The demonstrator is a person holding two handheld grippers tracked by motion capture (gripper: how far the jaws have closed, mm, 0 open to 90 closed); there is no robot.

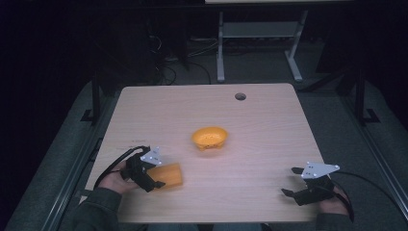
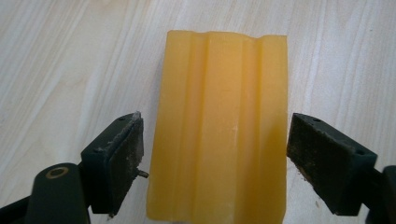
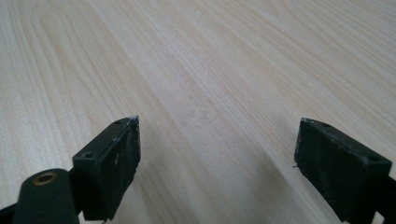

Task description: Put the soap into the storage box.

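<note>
Orange and ribbed, the plastic block [image 1: 169, 175] is lying near the desk's [image 1: 250, 144] left front corner, beside a bowl [image 1: 210, 137]. The left claw [image 2: 215, 158] is straddling its long sides, released; probably light, stiff, slippery. The right claw [image 3: 217, 163] is gaping over bare wood.

On the desk [image 1: 269, 120]: bowl [image 1: 210, 137] near the middle, cable hole [image 1: 240, 96] behind it toward the far edge. Block [image 1: 169, 175] at front left, before and left of the bowl, lying between the jaws of the left gripper [image 1: 156, 184]. Right gripper [image 1: 292, 181] at front right, well apart from block and bowl, over bare desk.
</note>
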